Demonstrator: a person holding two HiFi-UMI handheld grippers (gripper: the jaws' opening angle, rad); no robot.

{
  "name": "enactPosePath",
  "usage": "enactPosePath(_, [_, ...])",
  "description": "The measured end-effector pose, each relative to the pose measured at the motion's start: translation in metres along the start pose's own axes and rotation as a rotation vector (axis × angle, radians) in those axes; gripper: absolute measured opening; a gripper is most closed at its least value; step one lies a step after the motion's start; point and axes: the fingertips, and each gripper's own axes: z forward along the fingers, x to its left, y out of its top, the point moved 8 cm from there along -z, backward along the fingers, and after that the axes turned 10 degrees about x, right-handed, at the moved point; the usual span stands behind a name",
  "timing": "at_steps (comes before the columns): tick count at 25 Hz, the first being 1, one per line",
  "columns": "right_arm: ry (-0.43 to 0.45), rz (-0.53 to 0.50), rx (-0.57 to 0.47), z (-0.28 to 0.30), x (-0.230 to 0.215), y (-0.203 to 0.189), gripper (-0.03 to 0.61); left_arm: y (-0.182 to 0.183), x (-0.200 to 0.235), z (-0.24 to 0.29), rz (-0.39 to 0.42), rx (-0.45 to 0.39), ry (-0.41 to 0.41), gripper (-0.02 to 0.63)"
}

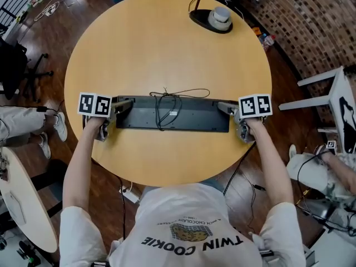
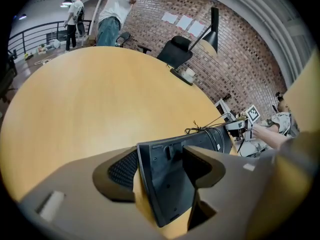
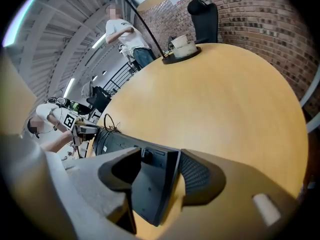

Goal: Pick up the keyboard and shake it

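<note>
Hidden parts: the key side of the keyboard faces away in every view. Whether the keyboard rests on the table or hangs just clear of it cannot be told.
Left gripper: jaws partly drawn in and clamped on the keyboard's left end. One jaw lies over the underside and the meshed pad sits against the opposite face.
Right gripper: clamped the same way on the keyboard's right end.
Keyboard: long and black, with its underside towards the head camera. It spans from one gripper to the other over the near half of the table. A small white label and a folded foot show on the underside.
Cable: thin and black, bunched in loops on the middle of the underside, with one loop reaching onto the table top just beyond.
Table: round, light wood.
Desk lamp: its black base stands at the far edge, well apart from the keyboard, with a pale round object on it that is too small to identify.
Surroundings: a seated person is cut off at the right, and a brick wall stands beyond.
</note>
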Motion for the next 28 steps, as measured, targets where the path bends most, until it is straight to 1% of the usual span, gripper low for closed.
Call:
enactPosePath(3, [0.000, 0.003, -0.028, 0.000, 0.000, -0.002, 0.238, -0.001, 0.001, -0.002, -0.021, -0.022, -0.006, 0.281])
enactPosePath(7, [0.010, 0.021, -0.080, -0.001, -0.001, -0.006, 0.222, -0.003, 0.000, -0.007, -0.054, -0.094, -0.005, 0.253])
enactPosePath(10, [0.004, 0.024, -0.109, -0.002, -0.001, -0.008, 0.221, -0.004, -0.002, -0.010, -0.054, -0.130, 0.012, 0.244])
enactPosePath(16, [-0.042, -0.048, -0.185, -0.016, 0.012, -0.013, 0.221, -0.010, -0.013, -0.023, -0.003, -0.201, 0.044, 0.242])
enactPosePath(23, [-0.114, -0.157, -0.311, -0.039, 0.032, -0.032, 0.221, -0.024, -0.033, -0.049, 0.079, -0.302, 0.122, 0.242])
enactPosePath(28, [-0.169, -0.221, -0.380, -0.055, 0.050, -0.049, 0.221, -0.036, -0.046, -0.066, 0.141, -0.357, 0.147, 0.242])
